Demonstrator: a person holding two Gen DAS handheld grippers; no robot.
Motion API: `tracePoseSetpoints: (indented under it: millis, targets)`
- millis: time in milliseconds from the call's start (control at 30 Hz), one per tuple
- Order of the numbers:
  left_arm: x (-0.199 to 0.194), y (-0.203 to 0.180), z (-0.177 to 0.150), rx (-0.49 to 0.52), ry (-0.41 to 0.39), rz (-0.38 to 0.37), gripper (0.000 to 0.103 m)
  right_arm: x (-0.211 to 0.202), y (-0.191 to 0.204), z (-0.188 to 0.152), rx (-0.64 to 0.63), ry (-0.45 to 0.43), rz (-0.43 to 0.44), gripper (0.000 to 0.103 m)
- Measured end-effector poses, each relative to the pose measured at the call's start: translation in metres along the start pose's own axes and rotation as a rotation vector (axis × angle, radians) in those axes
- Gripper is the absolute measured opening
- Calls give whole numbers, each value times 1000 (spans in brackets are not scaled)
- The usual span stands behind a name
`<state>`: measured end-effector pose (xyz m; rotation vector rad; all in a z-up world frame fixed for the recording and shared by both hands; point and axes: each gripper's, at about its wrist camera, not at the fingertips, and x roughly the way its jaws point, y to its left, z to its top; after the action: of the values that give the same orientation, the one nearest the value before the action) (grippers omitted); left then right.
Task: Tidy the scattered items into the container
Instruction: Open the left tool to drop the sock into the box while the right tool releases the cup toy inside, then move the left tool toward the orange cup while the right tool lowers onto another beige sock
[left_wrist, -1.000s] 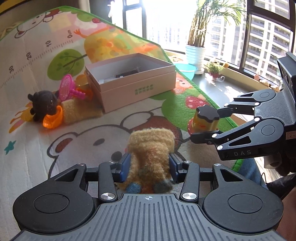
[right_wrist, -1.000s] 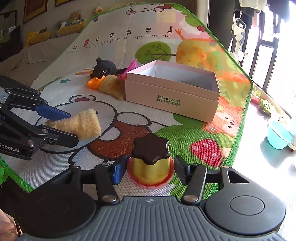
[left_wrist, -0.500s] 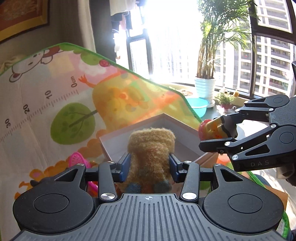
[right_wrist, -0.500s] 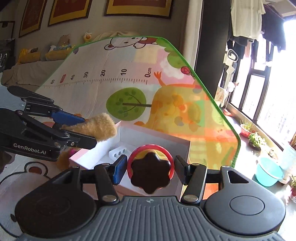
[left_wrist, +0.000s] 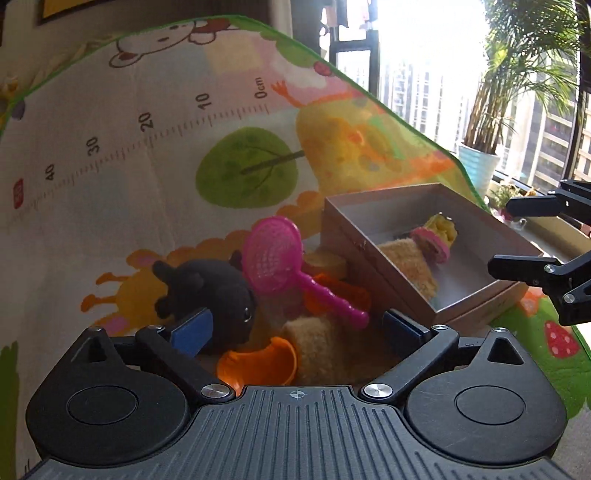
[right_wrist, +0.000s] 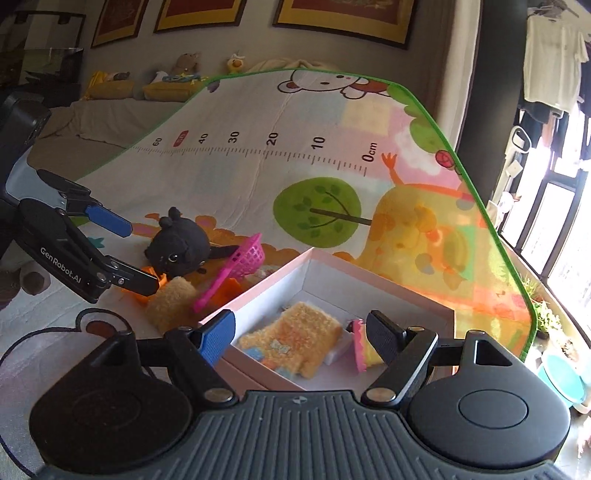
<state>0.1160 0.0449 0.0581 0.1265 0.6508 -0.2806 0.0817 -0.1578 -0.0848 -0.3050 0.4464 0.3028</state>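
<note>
the left gripper (left_wrist: 295, 325) hangs over the leftover pile, black plush (left_wrist: 207, 291) and pink net (left_wrist: 275, 253), jaws opening with nothing between them. the box (right_wrist: 369, 271) holds the fuzzy sock (right_wrist: 295, 341) and pudding toy (right_wrist: 360, 345). the right gripper (right_wrist: 301, 338), jaws opening empty, hangs above it, likely just unloaded.

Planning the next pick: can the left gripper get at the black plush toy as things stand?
Probably yes. The left gripper is opening and empty, with the black plush toy just beyond its left finger. The pink toy net leans beside the plush, not across it.
</note>
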Motion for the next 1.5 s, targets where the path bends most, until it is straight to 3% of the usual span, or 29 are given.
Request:
tracePoseSetpoints:
  millis: [33,100,200,333,467,633,700,800,1100,1333,1500]
  targets:
    - [-1,6,-8,-8,19,29,102,5,14,5,-26,7,23,76]
    - [-2,17,-21,-30,48,88,102,14,36,10,-70,24,56,59]
    - [-6,33,-36,-68,59,103,102,32,73,15,-135,75,122,41]
    - [-14,54,-42,-129,38,121,103,50,110,21,-196,99,165,41]
    - [-24,75,-46,-203,2,141,103,77,140,24,-268,126,108,41]
    - [-30,86,-52,-231,-14,116,103,112,143,20,-278,191,34,44]
    - [-32,86,-53,-230,-20,101,103,113,137,20,-238,190,56,39]
    - [-32,85,-54,-234,-19,85,103,104,135,17,-207,201,120,28]
    - [-8,53,-42,-165,20,-8,103,40,126,-12,-153,224,242,27]
    - [20,11,-35,-51,58,-80,103,-17,99,-49,-97,233,185,27]
    - [28,-5,-32,-12,44,-24,103,-43,64,-72,-5,239,72,26]
